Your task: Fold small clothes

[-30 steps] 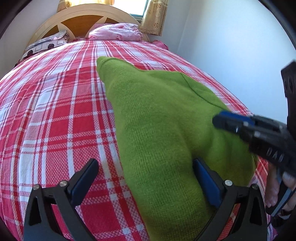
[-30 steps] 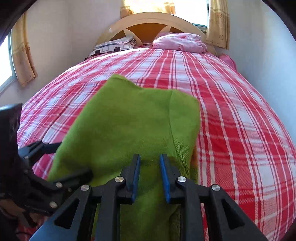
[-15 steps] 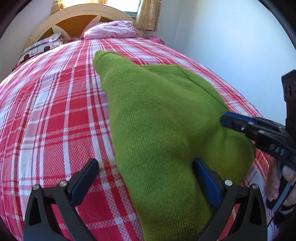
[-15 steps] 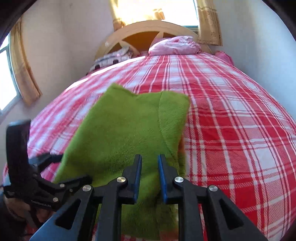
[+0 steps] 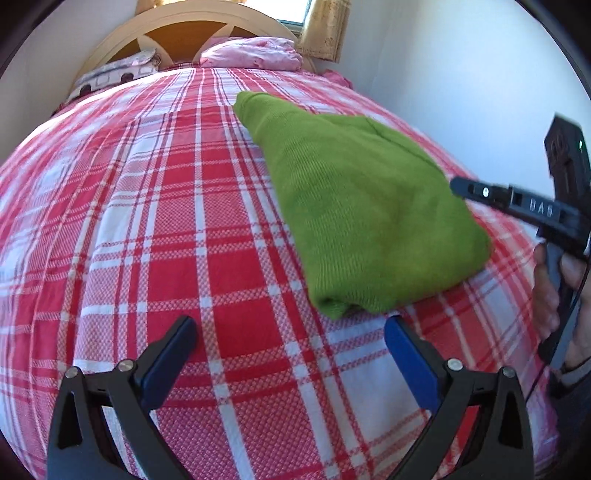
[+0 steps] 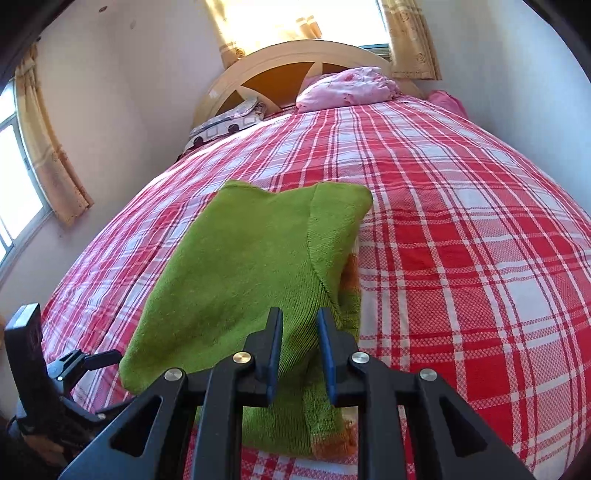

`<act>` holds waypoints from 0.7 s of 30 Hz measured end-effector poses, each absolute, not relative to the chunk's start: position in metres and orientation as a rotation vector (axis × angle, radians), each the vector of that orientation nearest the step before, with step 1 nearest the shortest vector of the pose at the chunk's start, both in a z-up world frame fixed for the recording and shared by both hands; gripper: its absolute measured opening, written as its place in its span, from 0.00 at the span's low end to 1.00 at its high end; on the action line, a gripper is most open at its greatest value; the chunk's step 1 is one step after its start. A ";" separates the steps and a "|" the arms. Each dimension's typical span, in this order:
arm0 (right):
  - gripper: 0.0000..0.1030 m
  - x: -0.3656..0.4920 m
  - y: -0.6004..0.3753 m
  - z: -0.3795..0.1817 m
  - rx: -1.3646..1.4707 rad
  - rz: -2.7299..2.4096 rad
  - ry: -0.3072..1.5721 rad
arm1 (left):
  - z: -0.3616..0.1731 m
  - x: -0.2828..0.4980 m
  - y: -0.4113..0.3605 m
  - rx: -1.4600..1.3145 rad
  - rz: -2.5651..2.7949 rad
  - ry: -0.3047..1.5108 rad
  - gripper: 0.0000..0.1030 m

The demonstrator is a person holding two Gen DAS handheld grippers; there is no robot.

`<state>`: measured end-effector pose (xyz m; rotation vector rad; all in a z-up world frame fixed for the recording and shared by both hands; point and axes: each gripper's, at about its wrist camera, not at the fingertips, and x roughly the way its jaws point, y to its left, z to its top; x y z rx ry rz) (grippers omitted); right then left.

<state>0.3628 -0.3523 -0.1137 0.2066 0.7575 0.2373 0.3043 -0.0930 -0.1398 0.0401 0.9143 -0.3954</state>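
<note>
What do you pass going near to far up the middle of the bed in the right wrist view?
right gripper → green knit sweater → red plaid bedspread → pink pillow → wooden headboard → sunlit window

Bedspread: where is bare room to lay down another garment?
Widest bare patch: checked bedspread left of the green sweater, up to the pillows. Another lies between the sweater and the right-hand wall. Crowded at the near edge, where the left gripper and right gripper sit by the sweater.
</note>
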 end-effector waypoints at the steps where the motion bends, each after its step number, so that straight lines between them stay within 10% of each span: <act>1: 0.19 0.365 -0.355 -0.115 0.227 0.228 0.760 | -0.141 0.306 -0.095 0.061 -0.375 0.917 1.00; 8: 0.01 0.371 -0.356 -0.118 0.164 0.174 0.804 | -0.143 0.324 -0.076 -0.017 -0.279 0.912 1.00; 21: 0.01 0.380 -0.374 -0.134 0.162 0.128 0.814 | -0.092 0.300 -0.077 -0.086 -0.372 0.767 1.00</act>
